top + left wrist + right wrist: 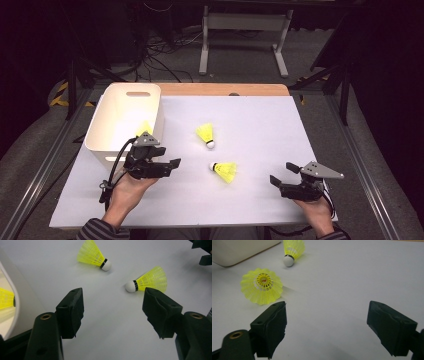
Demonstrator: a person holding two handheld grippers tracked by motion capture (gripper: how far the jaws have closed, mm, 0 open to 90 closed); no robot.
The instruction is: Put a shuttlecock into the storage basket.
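Note:
Two yellow shuttlecocks lie on the white table [260, 125]. The far shuttlecock [206, 134] [93, 255] [292, 250] points its white cork toward me. Its near twin [225, 170] [150, 280] [262, 286] has its cork to the left. A third shuttlecock [144, 128] [6, 298] rests inside the white bin [107, 125]. My left gripper [172, 168] [112, 293] is open, empty, left of the near shuttlecock. Over at the right, my right gripper [282, 173] [327, 306] is open too, empty, apart from that shuttlecock.
The bin's rim [11, 290] stands close on the left gripper's left, and its wall [237, 248] shows far off in the right gripper view. A wooden strip [225, 90] edges the table's back. Bare table lies between and behind the shuttlecocks.

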